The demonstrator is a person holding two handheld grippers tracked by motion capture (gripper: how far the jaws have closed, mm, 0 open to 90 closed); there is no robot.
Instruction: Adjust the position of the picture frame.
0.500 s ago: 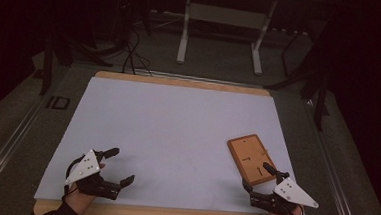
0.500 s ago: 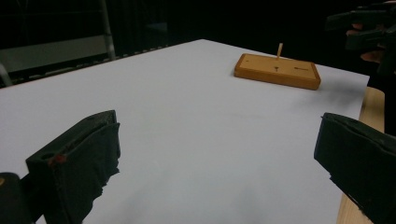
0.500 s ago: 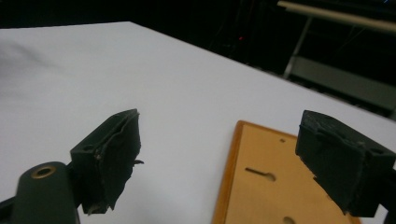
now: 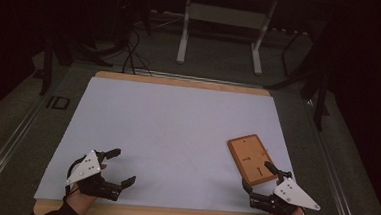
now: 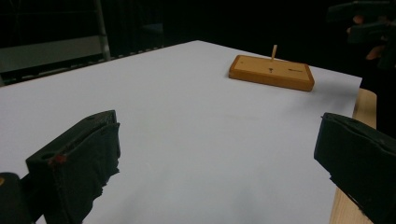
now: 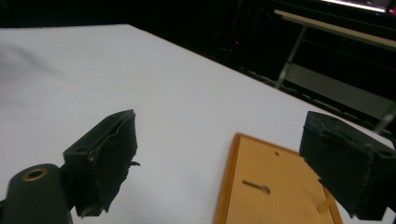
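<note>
left gripper (image 4: 116, 166) fingers spread, empty, near-left of bench (image 4: 178, 117) | right gripper (image 4: 260, 177) fingers spread, empty, straddling near end of wooden board (image 4: 252, 159) at near-right | risk: a finger could snap thin peg (image 5: 274, 52) or shove board off the edge

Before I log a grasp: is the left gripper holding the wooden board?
No. In the high view the left gripper sits open over bare white sheet, while the board lies far across by the right gripper.
</note>
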